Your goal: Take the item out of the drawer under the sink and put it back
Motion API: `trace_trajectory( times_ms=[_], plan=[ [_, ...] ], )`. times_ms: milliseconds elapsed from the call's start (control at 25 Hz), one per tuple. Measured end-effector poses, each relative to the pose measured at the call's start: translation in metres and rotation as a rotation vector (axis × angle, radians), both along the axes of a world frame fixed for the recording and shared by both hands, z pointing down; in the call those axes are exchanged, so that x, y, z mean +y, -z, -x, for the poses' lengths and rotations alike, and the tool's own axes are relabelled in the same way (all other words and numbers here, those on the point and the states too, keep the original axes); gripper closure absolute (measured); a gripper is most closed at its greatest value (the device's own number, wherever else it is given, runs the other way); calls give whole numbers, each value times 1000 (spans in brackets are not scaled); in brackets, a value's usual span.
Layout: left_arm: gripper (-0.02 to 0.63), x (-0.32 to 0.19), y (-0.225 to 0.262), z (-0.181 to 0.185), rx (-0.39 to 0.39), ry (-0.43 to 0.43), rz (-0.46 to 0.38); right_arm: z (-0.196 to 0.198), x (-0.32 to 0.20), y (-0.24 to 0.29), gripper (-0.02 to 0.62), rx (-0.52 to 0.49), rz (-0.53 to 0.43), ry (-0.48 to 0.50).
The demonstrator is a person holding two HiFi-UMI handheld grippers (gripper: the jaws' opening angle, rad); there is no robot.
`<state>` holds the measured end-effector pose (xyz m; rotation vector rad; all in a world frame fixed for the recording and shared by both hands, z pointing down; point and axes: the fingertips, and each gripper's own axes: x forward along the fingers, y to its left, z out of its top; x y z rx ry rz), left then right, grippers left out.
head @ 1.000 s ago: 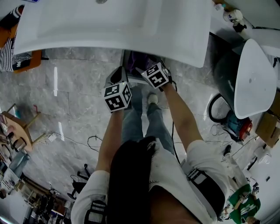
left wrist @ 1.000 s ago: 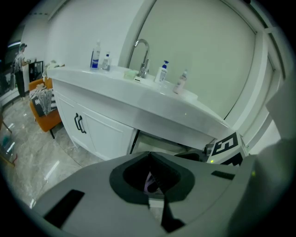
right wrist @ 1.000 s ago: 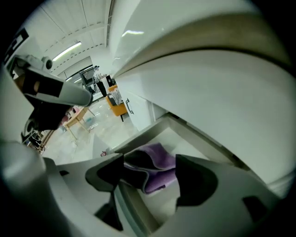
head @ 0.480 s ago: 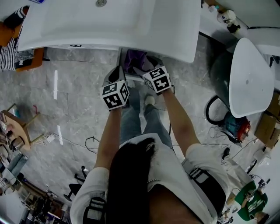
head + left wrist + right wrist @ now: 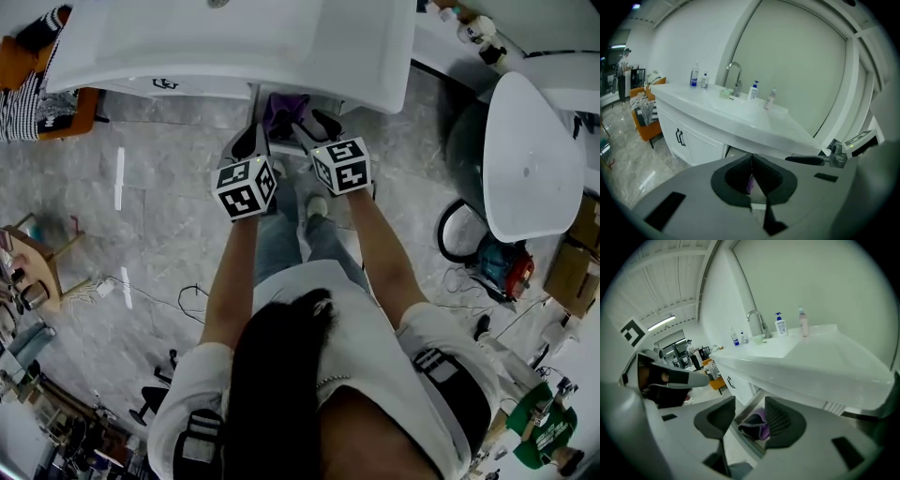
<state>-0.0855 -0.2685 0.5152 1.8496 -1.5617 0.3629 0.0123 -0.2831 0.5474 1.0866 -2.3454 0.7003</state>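
**Person**: standing on the grey marble floor point(image 5: 159, 225), both arms stretched towards 12 o'clock.

**Left tool** point(image 5: 251, 142): at about 11 o'clock from the person's head, just before the bench edge. Clenched: in the left gripper view its two pads meet at the tips point(image 5: 751, 159). Only a thin sliver of purple shows in the slot below the tips, and whether it is pinched cannot be told.

**Right tool** point(image 5: 314, 127): at about 1 o'clock, beside the left tool and a little further in under the bench. The jaws are apart and closing point(image 5: 750, 404). The purple item point(image 5: 758, 424) lies between them, close against the right-hand pad, and no squeeze on it is visible.

**Purple item** point(image 5: 283, 105): soft, folded cloth-like piece lying in the open drawer point(image 5: 749, 442) under the sink, at 12 o'clock, just beyond both tools.

**Bench** point(image 5: 234, 47): white, with a moulded basin, overhanging the drawer. White cupboard doors with dark handles point(image 5: 680, 137) stand at its 9 o'clock side.

**On the bench, furthest**: a curved tap point(image 5: 757, 320) and pump bottles point(image 5: 779, 325) set against the wall.
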Motion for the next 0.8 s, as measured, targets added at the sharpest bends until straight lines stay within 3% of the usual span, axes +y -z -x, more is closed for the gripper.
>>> trace_trajectory(
  times_ms=[120, 280, 480, 800],
  plan=[
    [601, 7, 11, -2, -1, -6, -26, 0, 6, 14, 403, -13, -21, -6],
    [601, 18, 24, -6, -20, -24, -46, -3, 14, 32, 493, -13, -50, -31],
    [601, 23, 42, -15, -12, -29, -82, -8, 22, 45, 549, -12, -57, -50],
    [601, 31, 60, -20, -6, -29, -121, -9, 29, 75, 580, -28, -125, -75]
  ],
)
